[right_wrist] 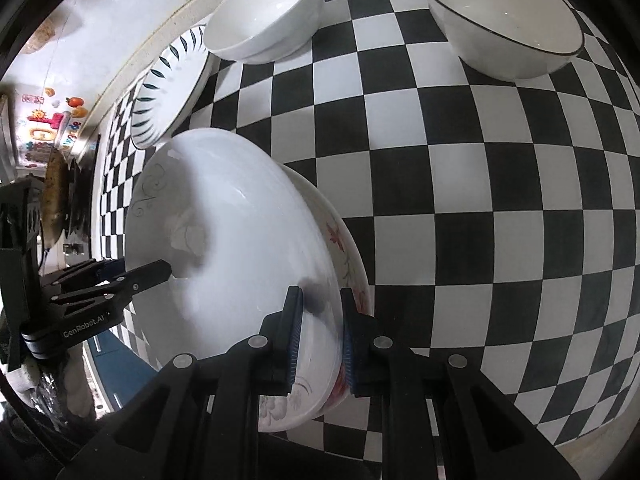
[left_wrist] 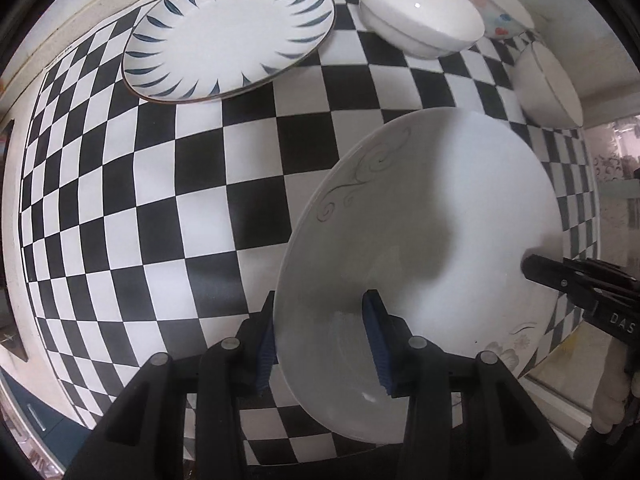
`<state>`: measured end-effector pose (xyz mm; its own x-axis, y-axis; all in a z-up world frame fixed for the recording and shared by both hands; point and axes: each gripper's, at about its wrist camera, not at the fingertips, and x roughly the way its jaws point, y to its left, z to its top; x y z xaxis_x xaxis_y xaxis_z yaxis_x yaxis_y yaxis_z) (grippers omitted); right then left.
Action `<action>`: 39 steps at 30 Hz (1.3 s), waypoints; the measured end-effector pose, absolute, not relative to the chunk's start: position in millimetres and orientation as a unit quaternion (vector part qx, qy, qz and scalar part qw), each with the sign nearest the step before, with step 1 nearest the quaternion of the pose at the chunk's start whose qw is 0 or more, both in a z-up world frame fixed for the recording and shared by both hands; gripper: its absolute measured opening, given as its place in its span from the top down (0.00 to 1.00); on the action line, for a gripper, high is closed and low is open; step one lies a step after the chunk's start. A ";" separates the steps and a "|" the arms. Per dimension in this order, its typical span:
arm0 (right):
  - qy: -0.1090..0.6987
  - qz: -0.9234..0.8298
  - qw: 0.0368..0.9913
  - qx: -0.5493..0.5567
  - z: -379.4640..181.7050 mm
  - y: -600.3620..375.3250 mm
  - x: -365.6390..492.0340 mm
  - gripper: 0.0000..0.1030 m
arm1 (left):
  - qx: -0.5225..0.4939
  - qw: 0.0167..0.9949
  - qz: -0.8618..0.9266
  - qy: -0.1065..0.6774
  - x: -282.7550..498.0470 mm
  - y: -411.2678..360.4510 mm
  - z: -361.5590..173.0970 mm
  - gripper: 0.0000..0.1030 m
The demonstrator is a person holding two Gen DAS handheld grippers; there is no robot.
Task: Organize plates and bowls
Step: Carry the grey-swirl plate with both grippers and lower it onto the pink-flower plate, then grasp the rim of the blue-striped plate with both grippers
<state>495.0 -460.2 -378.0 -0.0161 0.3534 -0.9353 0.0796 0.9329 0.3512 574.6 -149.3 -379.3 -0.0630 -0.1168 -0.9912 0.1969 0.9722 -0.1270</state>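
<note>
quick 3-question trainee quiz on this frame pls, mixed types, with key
1. True or false: nothing lies under the swirl plate.
2. How many bowls show in the left wrist view? A) one B) three C) five
3. Fill in: the swirl plate's rim sits between the fingers of ____ tools.
Key: 1 false, a red-flower plate lies under it. 2 B: plain white bowl, floral bowl, dark-rimmed bowl. 3 both: left tool, right tool.
</note>
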 end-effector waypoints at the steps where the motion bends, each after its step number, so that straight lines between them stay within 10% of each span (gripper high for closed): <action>1: 0.708 0.098 0.682 0.152 -379.3 -459.7 495.5 0.81 | 0.030 0.683 -0.114 0.721 574.1 -151.7 -380.1 0.63; 39: 0.752 0.026 0.652 0.093 -349.0 -436.9 500.0 0.78 | 0.034 0.705 -0.093 0.702 516.6 -198.1 -361.1 0.63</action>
<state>500.0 -436.9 -349.0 -0.1321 0.1728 -0.9760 0.1061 0.9815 0.1594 516.6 -198.1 -361.1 -0.0025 -0.0835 -0.9965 0.1793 0.9803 -0.0826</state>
